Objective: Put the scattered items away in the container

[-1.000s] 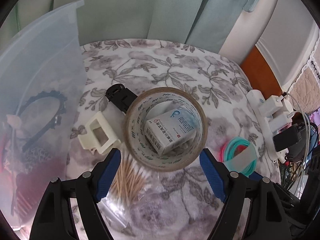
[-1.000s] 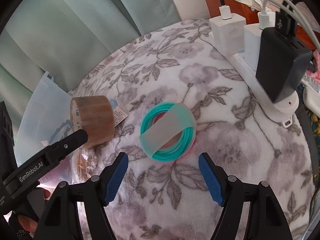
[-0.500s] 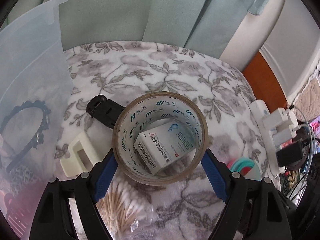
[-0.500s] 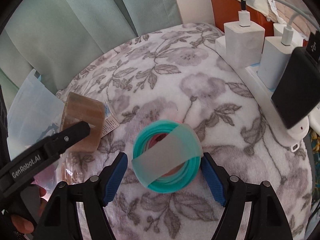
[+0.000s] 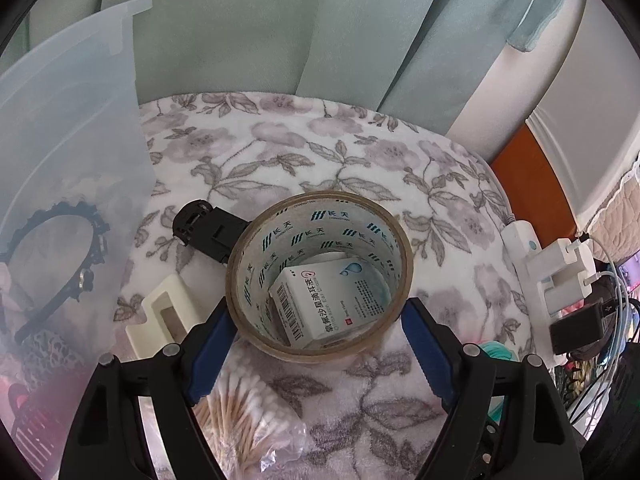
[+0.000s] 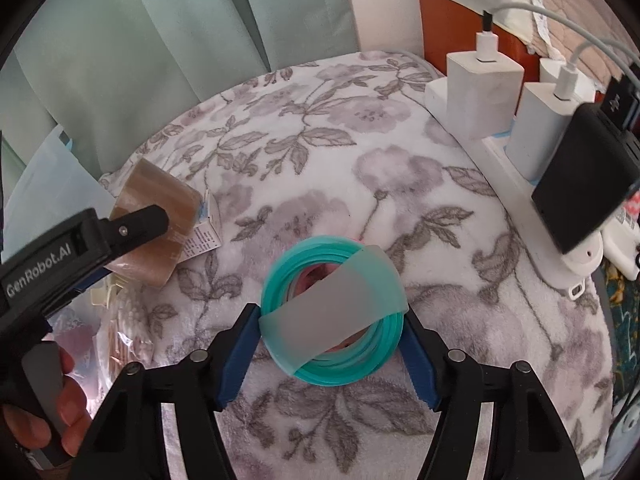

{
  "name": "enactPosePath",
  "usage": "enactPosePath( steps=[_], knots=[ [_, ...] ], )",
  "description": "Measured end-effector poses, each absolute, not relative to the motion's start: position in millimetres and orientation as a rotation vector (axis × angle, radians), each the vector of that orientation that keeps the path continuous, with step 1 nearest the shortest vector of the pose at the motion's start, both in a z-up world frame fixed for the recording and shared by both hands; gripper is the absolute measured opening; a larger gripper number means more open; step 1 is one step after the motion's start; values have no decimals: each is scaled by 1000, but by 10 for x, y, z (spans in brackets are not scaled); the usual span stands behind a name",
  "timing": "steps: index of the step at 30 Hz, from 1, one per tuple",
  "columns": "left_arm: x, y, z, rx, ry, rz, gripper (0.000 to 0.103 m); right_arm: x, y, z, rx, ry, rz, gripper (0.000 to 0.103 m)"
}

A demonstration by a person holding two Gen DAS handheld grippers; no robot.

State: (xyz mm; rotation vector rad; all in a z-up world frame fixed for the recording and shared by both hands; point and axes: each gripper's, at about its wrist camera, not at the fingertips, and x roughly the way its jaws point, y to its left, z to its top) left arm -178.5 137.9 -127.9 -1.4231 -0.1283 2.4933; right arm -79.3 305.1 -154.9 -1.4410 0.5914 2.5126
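Note:
A brown tape roll [image 5: 304,236] rests on the flowered blanket, and a white medicine box [image 5: 332,304] shows through its hole. My left gripper [image 5: 316,340] is open, its blue pads flanking the roll's near sides. A bundle of teal rings [image 6: 352,372] wrapped in a frosted band lies between the fingers of my open right gripper [image 6: 330,348]. The clear plastic container [image 5: 68,140] stands at the left with a black headband [image 5: 52,264] inside. In the right wrist view the roll [image 6: 156,208] sits behind a left finger [image 6: 140,224].
A black clip [image 5: 208,232], a cream plastic piece [image 5: 160,316] and a bag of cotton swabs [image 5: 244,420] lie near the roll. A white power strip [image 6: 500,160] with chargers and cables runs along the blanket's right edge. A hand [image 6: 68,400] holds the left gripper. Green curtains hang behind.
Both grippers have moved forward onto their items. The roll now sits between the left fingers, and the teal rings now sit between the right fingers. Neither jaw gap has visibly changed.

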Motion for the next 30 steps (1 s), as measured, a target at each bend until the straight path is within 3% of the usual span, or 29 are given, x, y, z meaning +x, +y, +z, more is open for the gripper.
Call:
enactPosePath(
  steps=[20,23,24,25,30],
  knots=[
    [-1090,1178,-666,-1290,-165,2540,78,-311,2959,-1007,-1320,692,2582,69],
    [-999,1157,-583,-1268,-162,2540,66,-252,2925,-895,-1291,688,2608,69],
    [-976,1153,-565,-1267,-158,2536,39,-241,2923,-888,-1290,689,2610,69],
    [-963,1161,-561,-1278,-149,2528,31,-230,2921,-881,-1288,691,2611,69],
    [-905,1105,-613,-1325,-134,2519,36,-175,2909,-847,-1281,699,2617,69]
  ],
)
